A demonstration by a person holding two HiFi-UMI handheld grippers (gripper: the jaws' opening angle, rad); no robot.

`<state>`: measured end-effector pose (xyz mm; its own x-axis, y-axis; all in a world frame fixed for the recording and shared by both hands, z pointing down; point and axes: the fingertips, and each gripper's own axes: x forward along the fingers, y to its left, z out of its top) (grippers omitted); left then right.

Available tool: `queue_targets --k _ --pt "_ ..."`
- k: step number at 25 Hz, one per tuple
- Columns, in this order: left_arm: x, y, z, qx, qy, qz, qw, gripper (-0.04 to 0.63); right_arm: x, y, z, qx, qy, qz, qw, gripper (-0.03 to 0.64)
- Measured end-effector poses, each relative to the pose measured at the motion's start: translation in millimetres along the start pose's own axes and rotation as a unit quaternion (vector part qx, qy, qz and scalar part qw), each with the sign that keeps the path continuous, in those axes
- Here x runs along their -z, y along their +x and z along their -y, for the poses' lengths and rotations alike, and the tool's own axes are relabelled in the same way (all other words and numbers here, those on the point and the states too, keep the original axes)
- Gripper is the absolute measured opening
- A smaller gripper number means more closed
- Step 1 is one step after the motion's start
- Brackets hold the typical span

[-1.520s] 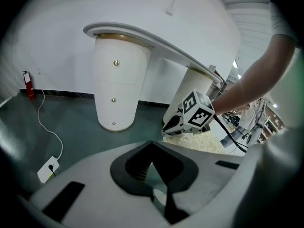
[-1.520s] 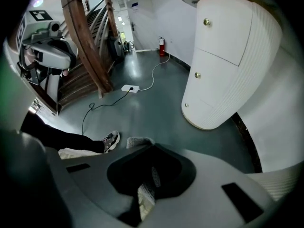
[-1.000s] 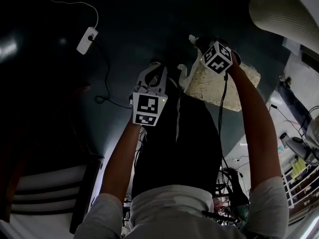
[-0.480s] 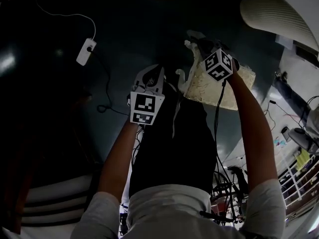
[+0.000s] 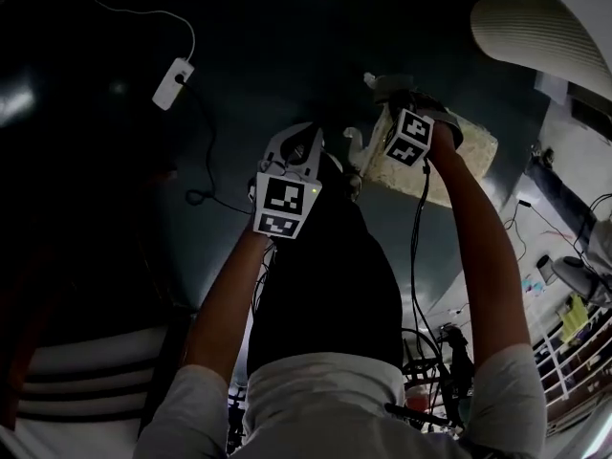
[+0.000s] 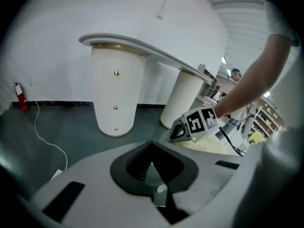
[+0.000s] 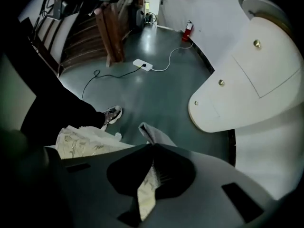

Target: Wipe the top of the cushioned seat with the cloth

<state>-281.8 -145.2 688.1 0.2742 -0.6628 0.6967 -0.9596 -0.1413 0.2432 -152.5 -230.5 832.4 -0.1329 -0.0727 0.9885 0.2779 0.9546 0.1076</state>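
Observation:
The cushioned seat [image 5: 469, 156] is cream with a pale leaf pattern and stands low on the dark floor; it also shows as the seat [image 7: 80, 144] and the seat [image 6: 206, 145]. My right gripper [image 5: 387, 98] hovers over its left edge, shut on a pale grey cloth [image 7: 154, 134]. A strip of that cloth runs down between the closed jaws, and one end sticks out past them [image 5: 375, 82]. From the left gripper view, the right gripper [image 6: 183, 129] sits just above the seat. My left gripper [image 5: 301, 140] hangs left of the seat over the person's dark trouser leg, shut and empty [image 6: 152, 164].
A white power strip [image 5: 172, 82] with its cable lies on the floor at the left. A white table pedestal [image 6: 116, 91] and a ribbed column [image 6: 183, 99] stand beyond the seat. A red extinguisher [image 6: 21, 99] is by the wall. Wooden chairs [image 7: 109, 27] stand behind.
My right gripper has turned and shifted a little left and nearer over the seat's edge, still holding the cloth. The left gripper has barely moved.

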Motion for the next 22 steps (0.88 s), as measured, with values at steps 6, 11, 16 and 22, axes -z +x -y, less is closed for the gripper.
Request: queue_targets --k 6,11,16,22 --pt "52 -32 8 -0.033 -0.029 -0.011 0.9990 0.014 -10 -3 -29 -0.008 -0.028 -0.013 0.999 0.017" --pt "75 -44 18 -0.052 -0.056 -0.002 0.9971 0.014 -11 -6 -56 -0.017 -0.051 -0.013 0.998 0.017" --pt "90 -56 29 -0.062 -0.066 0.002 0.9959 0.014 -11 -15 -92 -0.032 -0.081 -0.012 0.996 0.017" --pt "95 -68 37 -0.070 -0.069 0.009 0.9951 0.014 -13 -23 -119 -0.042 -0.086 -0.011 0.995 0.017"
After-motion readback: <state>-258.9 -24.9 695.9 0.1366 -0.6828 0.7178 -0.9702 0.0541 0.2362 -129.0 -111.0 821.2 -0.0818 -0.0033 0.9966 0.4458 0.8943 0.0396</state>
